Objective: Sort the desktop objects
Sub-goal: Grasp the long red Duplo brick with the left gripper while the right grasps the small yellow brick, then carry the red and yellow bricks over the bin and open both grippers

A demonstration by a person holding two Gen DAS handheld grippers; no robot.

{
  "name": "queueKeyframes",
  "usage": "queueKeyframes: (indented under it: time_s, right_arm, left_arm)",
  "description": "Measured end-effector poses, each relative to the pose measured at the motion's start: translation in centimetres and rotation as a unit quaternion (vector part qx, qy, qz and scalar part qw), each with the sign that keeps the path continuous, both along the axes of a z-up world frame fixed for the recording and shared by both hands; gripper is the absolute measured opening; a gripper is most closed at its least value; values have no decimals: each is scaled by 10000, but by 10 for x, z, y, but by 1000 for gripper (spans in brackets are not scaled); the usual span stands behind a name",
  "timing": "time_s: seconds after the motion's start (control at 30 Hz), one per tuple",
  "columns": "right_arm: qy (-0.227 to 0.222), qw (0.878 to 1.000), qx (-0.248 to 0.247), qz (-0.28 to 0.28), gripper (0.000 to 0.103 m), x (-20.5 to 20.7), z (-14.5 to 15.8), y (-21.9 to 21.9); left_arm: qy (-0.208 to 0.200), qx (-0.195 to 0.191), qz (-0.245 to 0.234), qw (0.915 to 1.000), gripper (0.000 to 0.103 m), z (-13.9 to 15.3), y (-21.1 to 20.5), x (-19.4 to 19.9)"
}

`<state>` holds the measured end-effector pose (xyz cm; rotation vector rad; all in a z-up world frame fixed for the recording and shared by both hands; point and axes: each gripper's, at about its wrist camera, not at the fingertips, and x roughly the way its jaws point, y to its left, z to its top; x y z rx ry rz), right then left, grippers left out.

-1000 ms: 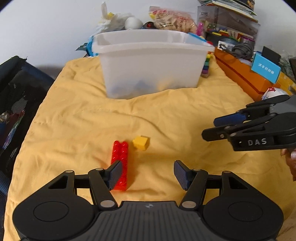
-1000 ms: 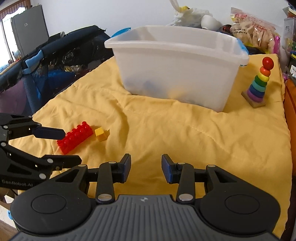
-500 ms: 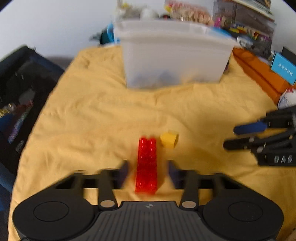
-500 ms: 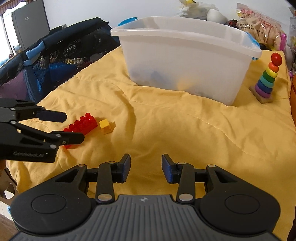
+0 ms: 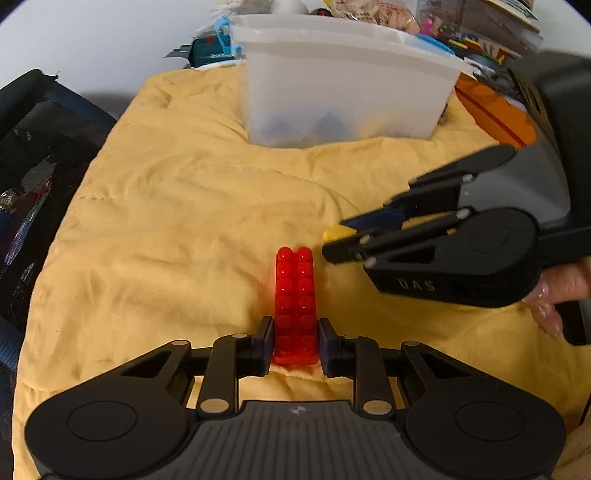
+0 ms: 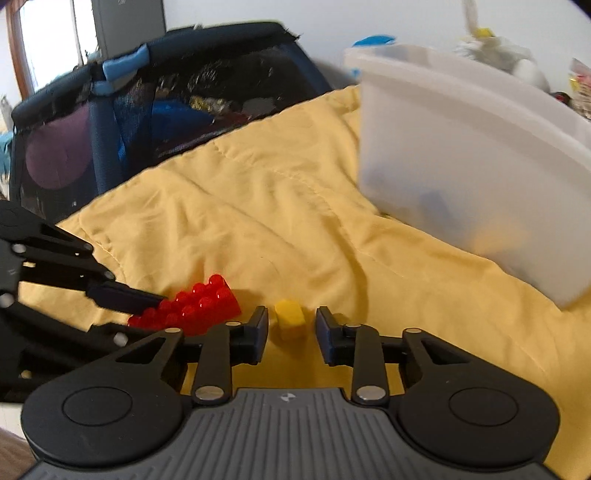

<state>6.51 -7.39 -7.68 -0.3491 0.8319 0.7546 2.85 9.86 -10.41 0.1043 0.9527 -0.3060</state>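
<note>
A long red studded brick (image 5: 296, 302) lies on the yellow quilt (image 5: 184, 221). My left gripper (image 5: 295, 345) is shut on its near end. The brick also shows in the right wrist view (image 6: 192, 308). A small yellow cube (image 6: 290, 319) lies just right of the brick, between the fingers of my right gripper (image 6: 291, 338), which is open around it with gaps on both sides. In the left wrist view the cube (image 5: 338, 233) peeks out at the right gripper's fingertips (image 5: 332, 254). A translucent white bin (image 5: 343, 92) stands at the back.
A dark mesh playpen (image 6: 147, 110) borders the quilt's left side. An orange box (image 5: 495, 114) and cluttered toys and bags (image 5: 373, 14) lie behind and right of the bin. Dim shapes of items show through the bin wall (image 6: 443, 206).
My left gripper moved forward and closed on the red brick's near end. My right gripper swung left across the quilt and now straddles the yellow cube.
</note>
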Motion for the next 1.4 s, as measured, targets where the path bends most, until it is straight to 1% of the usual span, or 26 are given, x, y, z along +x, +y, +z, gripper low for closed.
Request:
queueKeyframes:
  time_s: [0.07, 0.17, 0.27, 0.33, 0.43, 0.5, 0.57, 0.67, 0.8, 0.93, 1.07, 1.17, 1.23, 1.3, 1.4]
  right_arm:
    - [-33, 10000, -33, -18, 18, -3, 1, 0]
    - [-48, 9999, -1, -131, 17, -11, 7, -13]
    - [-79, 9994, 53, -341, 17, -18, 17, -35]
    - [-72, 9982, 74, -590, 17, -22, 22, -55]
    - [58, 9944, 138, -1049, 17, -24, 23, -85]
    - [159, 9904, 166, -1364, 17, -24, 22, -104]
    - [130, 9875, 218, -1558, 17, -24, 26, -119]
    - [-65, 9846, 314, -1720, 17, -23, 41, -133]
    - [-508, 9806, 531, -1815, 17, -10, 72, -143]
    - [-1015, 9752, 792, -1802, 17, 14, 108, -143]
    - [-1422, 9657, 1127, -1857, 17, 45, 143, -140]
    - [-1687, 9608, 1234, -1820, 17, 66, 161, -133]
    - [-1707, 9608, 1208, -1819, 18, 81, 165, -126]
    - [-1654, 9617, 1213, -1821, 18, 95, 161, -118]
    - [-1431, 9654, 1077, -1893, 18, 116, 145, -107]
  left_arm:
    - [-66, 10, -67, 10000, 28, 0, -2, -1]
    - [-77, -208, -180, 9996, 27, 3, -3, 1]
    - [-191, -241, -383, 9988, 27, 11, -15, 1]
    - [-255, -268, -506, 9980, 27, 17, -24, 2]
    - [-355, -376, -617, 9968, 27, 28, -36, 7]
    - [-447, -503, -631, 9957, 27, 40, -42, 14]
    - [-636, -526, -651, 9945, 27, 55, -48, 20]
    - [-976, -640, -649, 9910, 27, 82, -55, 37]
    - [-1484, -650, -631, 9848, 27, 119, -65, 63]
    - [-1927, -614, -627, 9773, 27, 151, -76, 85]
    - [-2179, -499, -586, 9729, 27, 171, -85, 108]
    - [-2190, -468, -487, 9734, 27, 176, -89, 131]
    - [-2144, -392, -433, 9750, 27, 171, -91, 147]
    - [-2039, -273, -373, 9779, 27, 160, -93, 164]
    - [-1707, -109, -304, 9848, 27, 135, -91, 183]
